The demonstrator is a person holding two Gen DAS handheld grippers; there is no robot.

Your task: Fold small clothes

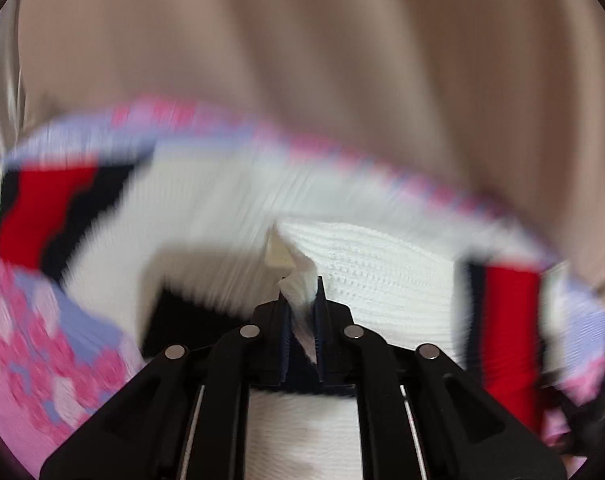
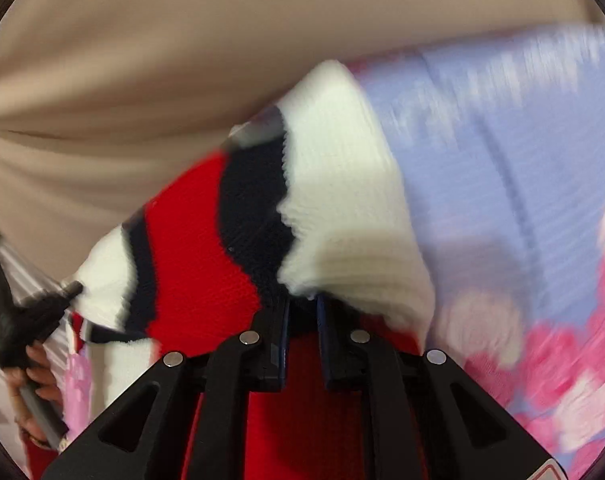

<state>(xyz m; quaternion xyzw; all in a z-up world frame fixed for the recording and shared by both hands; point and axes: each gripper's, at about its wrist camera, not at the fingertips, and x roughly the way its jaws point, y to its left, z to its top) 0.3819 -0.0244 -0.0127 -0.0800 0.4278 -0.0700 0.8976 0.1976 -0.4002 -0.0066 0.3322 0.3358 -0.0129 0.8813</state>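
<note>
A knitted sweater [image 1: 382,264], white with red and navy bands, hangs lifted and blurred in front of both cameras. My left gripper [image 1: 301,292] is shut on a pinched fold of its white knit. In the right wrist view the same sweater [image 2: 342,200] drapes over my right gripper [image 2: 303,300], whose jaws stand close together with the white and navy edge caught between them. At the far left of that view, the left gripper [image 2: 73,289] holds the sweater's white edge, and a hand [image 2: 38,376] grips its handle.
A lilac garment with pink and white patches [image 1: 42,360] lies under and around the sweater, and fills the right side of the right wrist view [image 2: 502,160]. Beige creased cloth [image 1: 302,40] [image 2: 142,60] covers the surface behind.
</note>
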